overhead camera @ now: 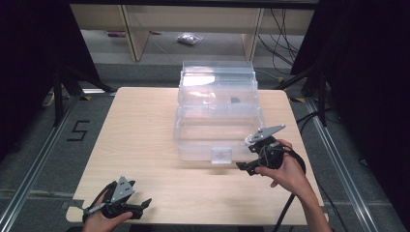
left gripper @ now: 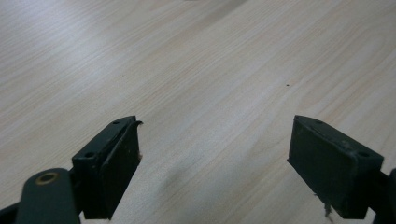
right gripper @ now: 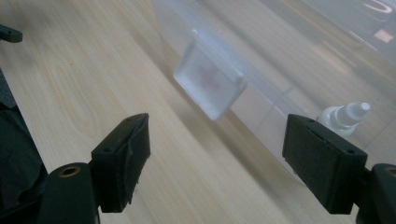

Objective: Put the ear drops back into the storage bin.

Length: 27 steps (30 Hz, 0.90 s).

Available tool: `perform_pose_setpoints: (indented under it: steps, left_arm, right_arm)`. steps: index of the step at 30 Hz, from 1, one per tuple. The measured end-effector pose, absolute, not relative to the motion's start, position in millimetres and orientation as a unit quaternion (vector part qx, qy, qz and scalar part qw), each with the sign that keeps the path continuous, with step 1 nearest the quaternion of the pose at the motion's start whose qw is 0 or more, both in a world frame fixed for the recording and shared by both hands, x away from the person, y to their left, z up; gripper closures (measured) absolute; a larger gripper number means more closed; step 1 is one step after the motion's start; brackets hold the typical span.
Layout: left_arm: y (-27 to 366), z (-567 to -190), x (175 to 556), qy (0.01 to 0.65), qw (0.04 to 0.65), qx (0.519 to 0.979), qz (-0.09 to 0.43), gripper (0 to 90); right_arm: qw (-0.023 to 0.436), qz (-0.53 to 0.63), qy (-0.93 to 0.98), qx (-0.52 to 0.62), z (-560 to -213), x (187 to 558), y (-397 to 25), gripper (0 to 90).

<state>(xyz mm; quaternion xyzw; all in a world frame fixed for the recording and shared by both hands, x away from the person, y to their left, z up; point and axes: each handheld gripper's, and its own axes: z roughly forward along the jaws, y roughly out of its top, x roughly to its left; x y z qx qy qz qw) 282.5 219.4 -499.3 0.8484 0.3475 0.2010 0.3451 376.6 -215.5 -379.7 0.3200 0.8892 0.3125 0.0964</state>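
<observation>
The right gripper (overhead camera: pixel 245 153) sits close to the front right of a clear plastic storage box (overhead camera: pixel 217 113), its jaws spread wide with nothing between them. In the right gripper view those jaws frame the box's frosted front latch (right gripper: pixel 208 86), which hangs from the lid edge down toward the table (overhead camera: pixel 145 145). The box stands in the middle of the table toward the far edge, and the lid looks shut. The step in hand appears to be reaching for that latch to unclip it.

To do it well, I would bring the right gripper in low and square to the latch, so one jaw goes under its lower lip and the other rests on its face. Close gently; the plastic is thin and slick, and a skewed grip may slide off. Lift the tab outward rather than pulling the whole box forward.

The left gripper (overhead camera: pixel 126 200) rests low at the near left corner of the table, well apart from the box, jaws wide and holding nothing. It could come over to steady the box if it starts to slide.

Count: one box, one front latch, two grippers, one small white dropper bottle (right gripper: pixel 344 115) seen through the box wall, and one small dark item (overhead camera: pixel 235 100) inside that is too small to name
</observation>
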Motion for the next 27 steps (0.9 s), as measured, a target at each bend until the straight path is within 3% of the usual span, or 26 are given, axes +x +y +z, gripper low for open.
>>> perform_pose_setpoints:
  steps: [27]
  left_arm:
    - [217.1, -501.8, 282.5, 0.359, 0.360, 0.836, 0.206, 16.0]
  right_arm:
    - [0.100, 0.324, 0.889, 0.308, -406.2, 360.6, -211.5, 22.8]
